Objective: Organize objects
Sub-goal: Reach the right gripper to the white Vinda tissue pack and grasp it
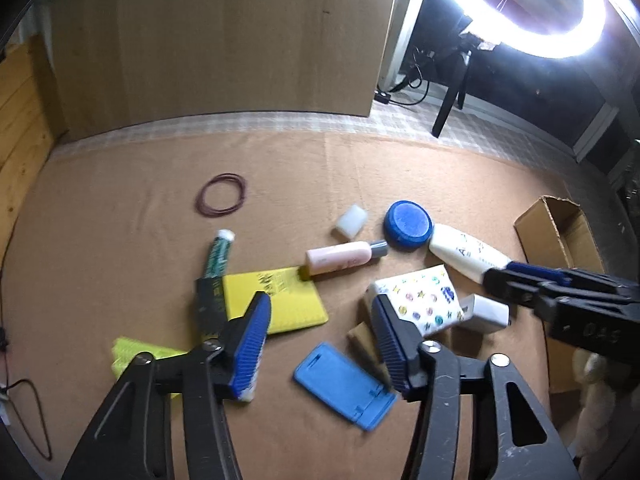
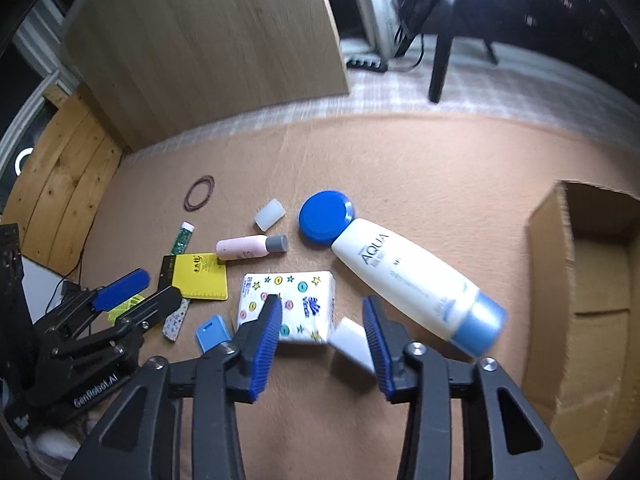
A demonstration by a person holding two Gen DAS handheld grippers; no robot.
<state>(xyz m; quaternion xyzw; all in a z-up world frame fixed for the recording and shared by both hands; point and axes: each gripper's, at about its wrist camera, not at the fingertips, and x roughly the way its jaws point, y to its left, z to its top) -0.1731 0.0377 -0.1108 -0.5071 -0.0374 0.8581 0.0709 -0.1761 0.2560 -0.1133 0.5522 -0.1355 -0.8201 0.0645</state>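
while hovering, left gripper point(image 1: 320, 320): jaws apart, empty, above blue case point(image 1: 344, 386)
right gripper point(image 2: 324, 328): jaws apart, empty, white block point(image 2: 352, 346) between, untouched
tissue pack point(image 2: 286, 304): mid-surface point(image 2: 400, 152)
box point(image 2: 592, 280): right edge

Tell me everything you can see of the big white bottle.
The big white bottle lies on its side on the brown felt mat. It looks like smooth plastic, printed "AQUA", with a light blue cap still on, pointing toward the cardboard box. Its other end meets the round blue lid. Neither gripper touches it.
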